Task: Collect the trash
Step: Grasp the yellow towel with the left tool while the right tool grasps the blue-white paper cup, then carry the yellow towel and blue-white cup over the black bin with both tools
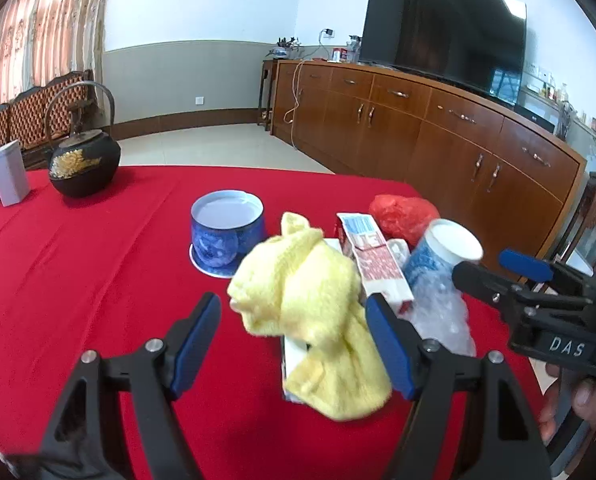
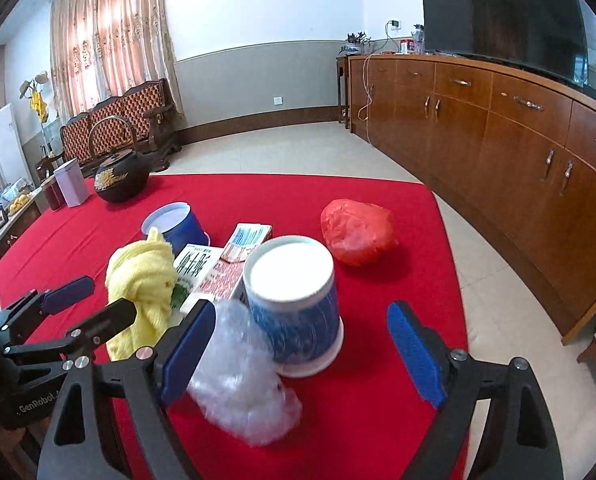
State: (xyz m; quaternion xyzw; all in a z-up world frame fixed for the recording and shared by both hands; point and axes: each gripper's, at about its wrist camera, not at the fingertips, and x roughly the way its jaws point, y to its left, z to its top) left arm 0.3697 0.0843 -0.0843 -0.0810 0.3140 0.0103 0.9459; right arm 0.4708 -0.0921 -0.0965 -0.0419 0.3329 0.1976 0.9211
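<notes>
1. Left gripper [image 1: 294, 344]: jaws spread, gripping nothing; the yellow knit cloth [image 1: 313, 320] hangs between them over a flat white box [image 1: 294, 364].
2. Right gripper [image 2: 301, 348]: jaws spread and empty, straddling the crumpled clear plastic wrap [image 2: 242, 384] and the upturned blue paper cup [image 2: 298, 304].
3. Other trash sits clustered mid-counter: red-and-white carton [image 2: 234, 264], second blue paper cup [image 1: 228, 232], red plastic bag [image 2: 357, 232].
4. Judgement: the wrap is the nearest pick for the right jaws. Close low on its bulk, clear of the cup's wall; thin film may slip.
5. Red counter [image 1: 78, 272] cloth can snag; keep the tips just above it.
</notes>
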